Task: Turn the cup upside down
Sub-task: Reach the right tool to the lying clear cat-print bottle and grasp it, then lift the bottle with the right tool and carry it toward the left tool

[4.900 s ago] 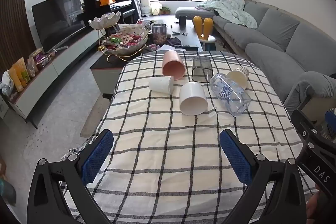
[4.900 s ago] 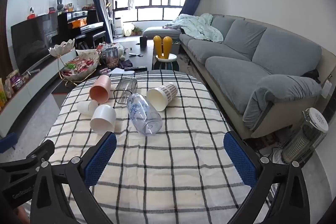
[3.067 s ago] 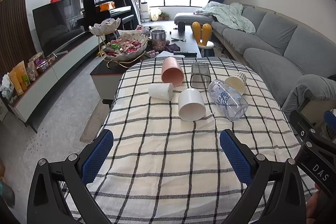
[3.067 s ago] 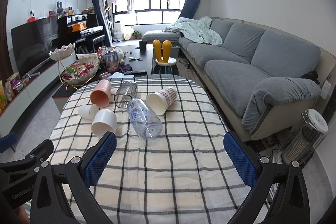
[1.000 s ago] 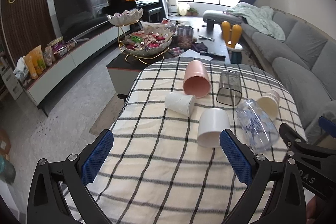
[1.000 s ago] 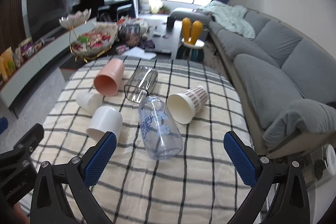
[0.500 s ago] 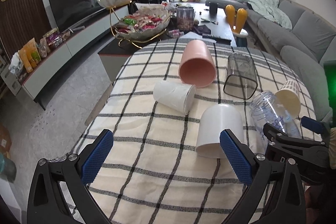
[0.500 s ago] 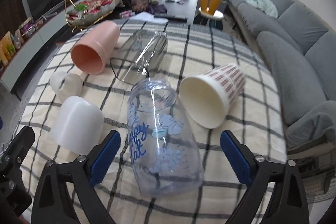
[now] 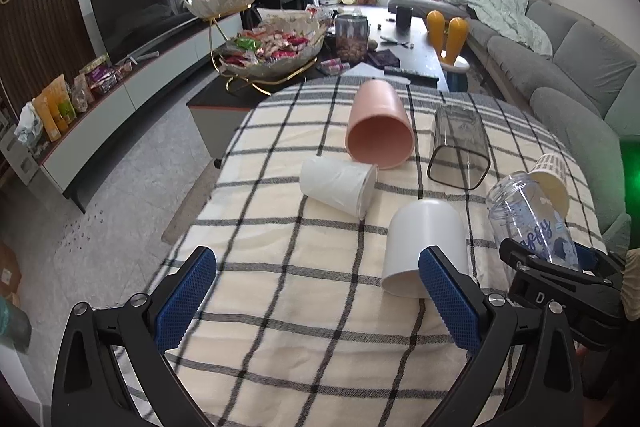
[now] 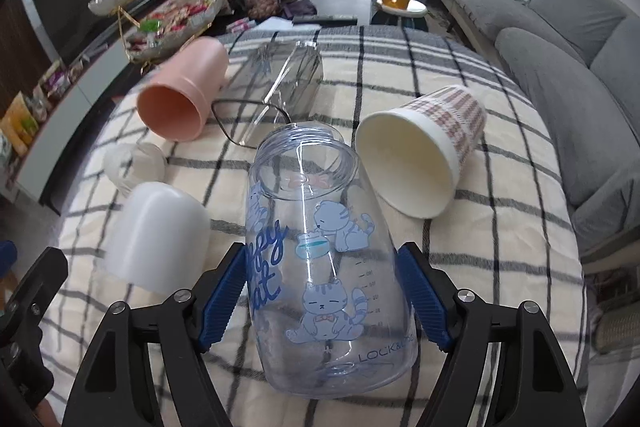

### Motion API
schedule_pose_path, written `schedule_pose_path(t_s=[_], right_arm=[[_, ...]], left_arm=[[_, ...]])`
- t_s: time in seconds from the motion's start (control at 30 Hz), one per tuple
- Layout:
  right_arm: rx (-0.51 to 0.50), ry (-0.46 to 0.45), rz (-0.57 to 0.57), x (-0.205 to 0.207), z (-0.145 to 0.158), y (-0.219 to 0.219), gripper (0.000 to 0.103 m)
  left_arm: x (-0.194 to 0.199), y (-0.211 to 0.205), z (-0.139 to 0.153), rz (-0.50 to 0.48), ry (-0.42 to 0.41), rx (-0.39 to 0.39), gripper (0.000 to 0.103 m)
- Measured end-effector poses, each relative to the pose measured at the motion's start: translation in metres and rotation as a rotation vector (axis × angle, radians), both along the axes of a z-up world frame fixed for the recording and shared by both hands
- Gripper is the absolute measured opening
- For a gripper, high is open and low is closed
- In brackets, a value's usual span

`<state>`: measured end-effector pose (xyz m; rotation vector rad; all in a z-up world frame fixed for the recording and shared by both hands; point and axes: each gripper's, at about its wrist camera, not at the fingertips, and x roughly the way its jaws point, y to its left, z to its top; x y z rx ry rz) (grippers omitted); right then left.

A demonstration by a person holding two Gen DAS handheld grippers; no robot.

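Note:
A clear plastic cup with blue cat prints [image 10: 320, 247] lies on its side on the checked tablecloth [image 10: 500, 267], mouth facing away. My right gripper [image 10: 322, 291] has its blue pads on both sides of the cup's body, closed in against it. The same cup shows at the right in the left wrist view [image 9: 532, 223], with the right gripper [image 9: 560, 279] around it. My left gripper [image 9: 316, 299] is open and empty above the cloth, its right pad just in front of a white cup [image 9: 424, 247] lying on its side.
Other cups lie on their sides: a pink cup [image 10: 184, 95], a clear square cup [image 10: 280, 83], a patterned paper cup [image 10: 424, 151], a small white cup [image 9: 340, 187]. A snack bowl stand [image 9: 272, 51] and coffee table stand beyond; a grey sofa [image 10: 560, 39] is at right.
Both grippers moved forward toward the cups. The right gripper's jaws closed from wide open to grip the clear cat-print cup. The left gripper stayed open.

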<state>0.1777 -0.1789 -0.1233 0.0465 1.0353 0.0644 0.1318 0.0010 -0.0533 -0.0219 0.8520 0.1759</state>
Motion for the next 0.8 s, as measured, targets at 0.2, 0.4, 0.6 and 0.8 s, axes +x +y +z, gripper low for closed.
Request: schedule_pose_path(t_s=[0.2, 0.4, 0.6, 0.8], right_arm=[[0.111, -0.006, -0.113, -0.040, 0.024, 0.003, 0.076], [0.176, -0.011, -0.174, -0.094, 0.039, 0.028, 0.076], [0.238, 0.023, -0.195, -0.136, 0.034, 0.057, 0.076], [0.239, 0.060, -0.182, -0.149, 0.026, 0.084, 0.076]], left_arm=[[-0.031, 0.027, 0.022, -0.024, -0.040, -0.003, 0.103], [-0.064, 0.058, 0.034, -0.078, -0.053, -0.028, 0.103], [-0.101, 0.082, 0.046, -0.116, -0.073, -0.017, 0.103], [-0.120, 0.101, 0.045, -0.130, -0.061, -0.045, 0.103]])
